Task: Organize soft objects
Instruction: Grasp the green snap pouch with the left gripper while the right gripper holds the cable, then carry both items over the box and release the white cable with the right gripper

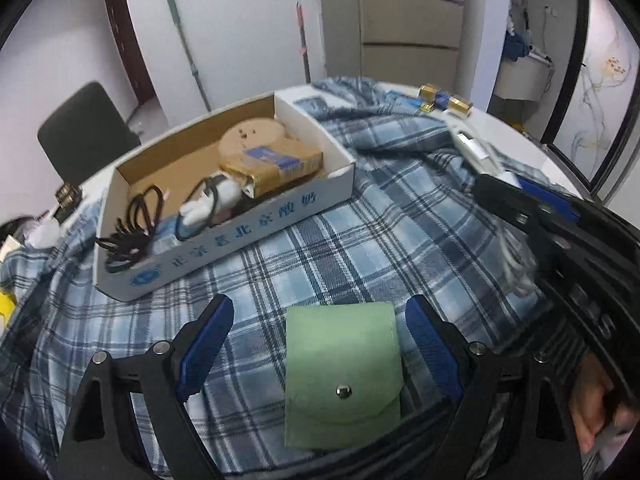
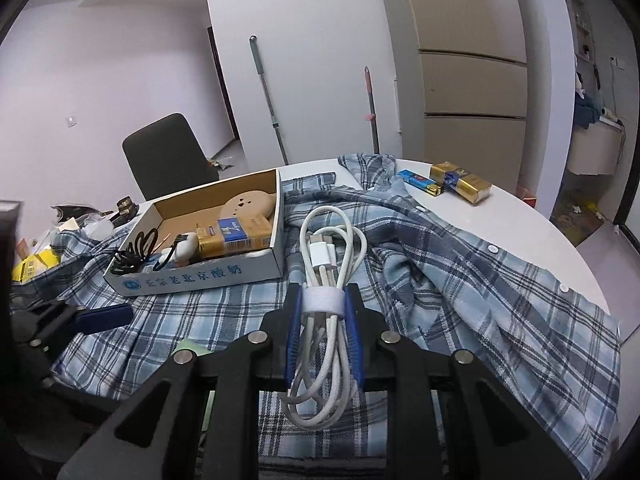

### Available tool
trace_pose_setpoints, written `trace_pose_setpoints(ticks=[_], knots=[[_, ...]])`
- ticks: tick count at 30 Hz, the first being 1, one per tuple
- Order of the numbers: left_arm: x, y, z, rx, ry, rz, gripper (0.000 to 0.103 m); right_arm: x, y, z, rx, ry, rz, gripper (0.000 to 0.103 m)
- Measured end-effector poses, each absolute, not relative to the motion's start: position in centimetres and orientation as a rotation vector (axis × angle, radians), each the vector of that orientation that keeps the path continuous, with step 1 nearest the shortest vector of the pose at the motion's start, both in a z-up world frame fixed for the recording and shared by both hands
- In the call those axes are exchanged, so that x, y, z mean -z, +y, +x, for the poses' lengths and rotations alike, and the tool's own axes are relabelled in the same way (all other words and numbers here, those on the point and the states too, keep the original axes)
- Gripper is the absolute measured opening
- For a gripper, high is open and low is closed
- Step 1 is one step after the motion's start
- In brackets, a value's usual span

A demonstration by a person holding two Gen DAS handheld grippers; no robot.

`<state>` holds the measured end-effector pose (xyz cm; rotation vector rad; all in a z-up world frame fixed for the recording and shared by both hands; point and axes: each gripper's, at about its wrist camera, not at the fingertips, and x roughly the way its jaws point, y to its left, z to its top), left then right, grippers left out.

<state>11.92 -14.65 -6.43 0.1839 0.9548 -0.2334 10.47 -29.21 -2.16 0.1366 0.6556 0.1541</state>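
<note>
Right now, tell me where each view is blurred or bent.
Left wrist view: the right gripper at the right edge is smeared, the green pouch sharp. Right wrist view: the white cable is crisp, the walls bow at the edges.

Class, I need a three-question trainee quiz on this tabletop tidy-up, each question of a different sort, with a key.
1. True or false: the right tongs are shut on the white cable bundle.
2. What lies between the open left tongs? A) green snap pouch B) black hair ties C) lighter
3. Fill in: the cardboard box rests on a ___ shirt.

Key: 1 true; 2 A; 3 plaid.
</note>
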Motion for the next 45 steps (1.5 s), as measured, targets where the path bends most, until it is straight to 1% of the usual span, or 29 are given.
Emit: trace_pose_setpoints(ticks=[6,19,20,21,22,28,34,45], knots=[[8.9,-14.5,14.4,0.236,1.106,0.125,0.090,2.2,-28.7,10.2,-0.165,0.656,0.103,0.020],[9.6,-15.4,14.4,0.253,1.125,0.171,0.089,3.4,-28.8,11.3,-0.128,0.744,0.098,0.020],[9.7,-15.3,14.5,0.249,1.128,0.167,0.085,3.4,-28.8,11.4,-0.130,0.743,0.096,0.020],[9.6,-15.1,14.4,0.258,1.122,0.151,0.075,3.4,-28.8,11.3,-0.130,0.743,0.094,0.020],[9.4,-15.0,14.3,0.249,1.109,0.147,0.072,3.5,-28.8,11.3,-0.131,0.743,0.092,0.020],[7.9,-14.1,13.4,0.263,1.016,0.092,0.072,3.4,-28.7,11.3,-0.135,0.744,0.092,0.020],[6.0,-14.6,10.9,0.274,0.829,0.151,0.072,3.2,-28.6,11.0,-0.137,0.731,0.089,0.020],[2.2,-12.5,7.3,0.241,0.550,0.093,0.072,2.1,-28.4,9.9,-0.146,0.656,0.077,0.020]])
